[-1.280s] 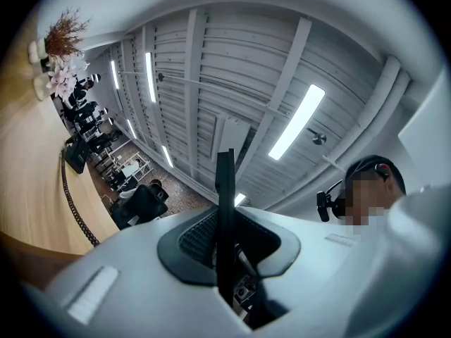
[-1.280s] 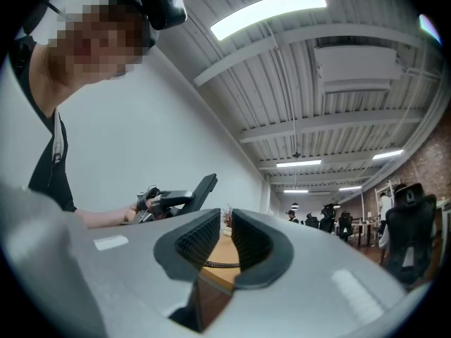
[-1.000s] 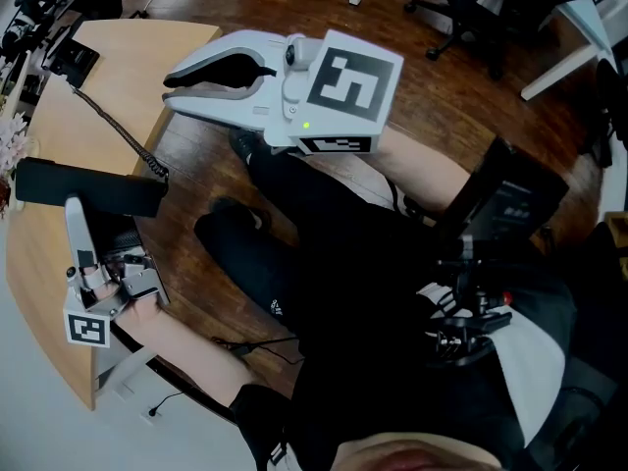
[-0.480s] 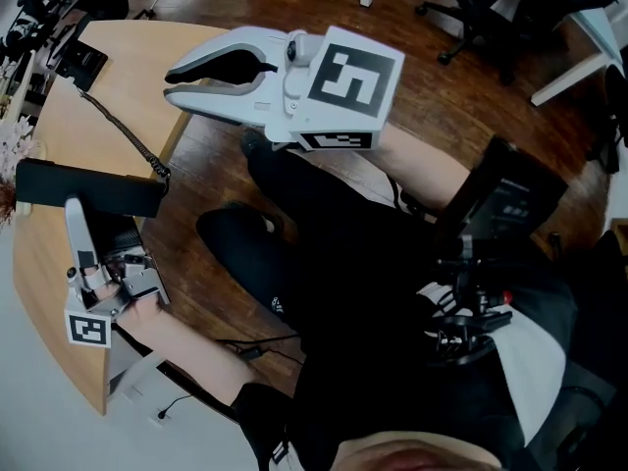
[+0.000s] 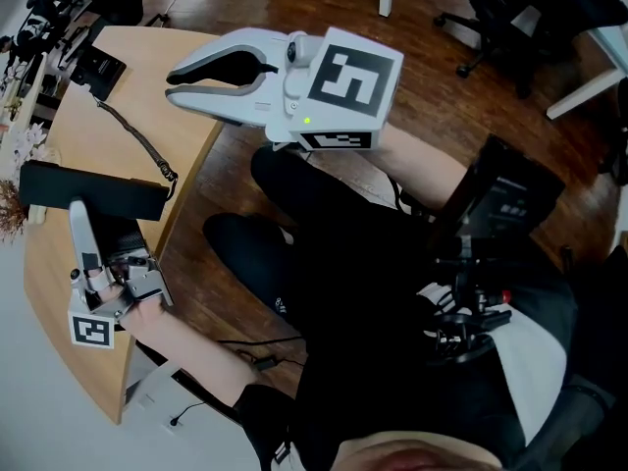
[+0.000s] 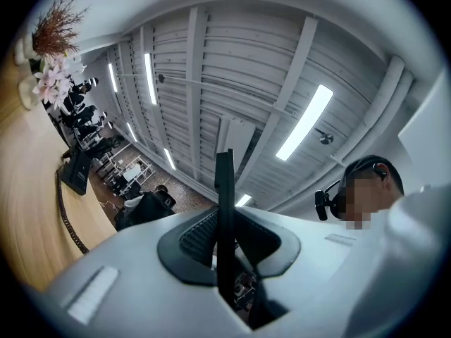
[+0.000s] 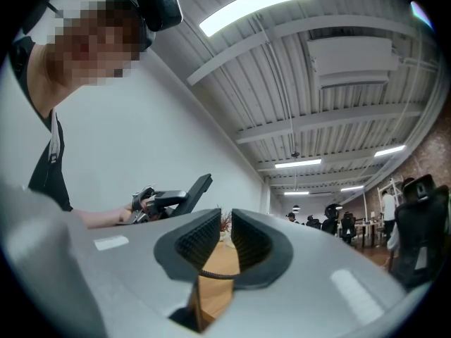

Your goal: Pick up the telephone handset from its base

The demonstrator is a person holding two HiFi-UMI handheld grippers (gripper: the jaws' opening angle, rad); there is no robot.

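In the head view my left gripper [image 5: 77, 214] at the lower left is shut on the black telephone handset [image 5: 93, 192], which lies crosswise above the wooden desk [image 5: 59, 130]. A coiled black cord [image 5: 132, 135] runs from the handset's right end to the black phone base [image 5: 96, 65] at the desk's far corner. My right gripper [image 5: 172, 75] hovers over the desk's edge, jaws a little apart with nothing between them. The right gripper view shows the handset [image 7: 194, 187] in the left gripper beyond my right gripper [image 7: 225, 220]. In the left gripper view a thin black edge stands between the shut jaws of my left gripper [image 6: 224, 217].
Dried flowers [image 5: 18, 150] stand at the desk's left edge, the flowers [image 6: 53, 27] also in the left gripper view. The person's dark-trousered legs [image 5: 294, 234] fill the middle over wooden floor. Office chairs [image 5: 491, 18] stand at the upper right.
In the head view the desk, phone base and floor have slid to the right and down, while both grippers keep their places in the picture. The left gripper still holds the handset.
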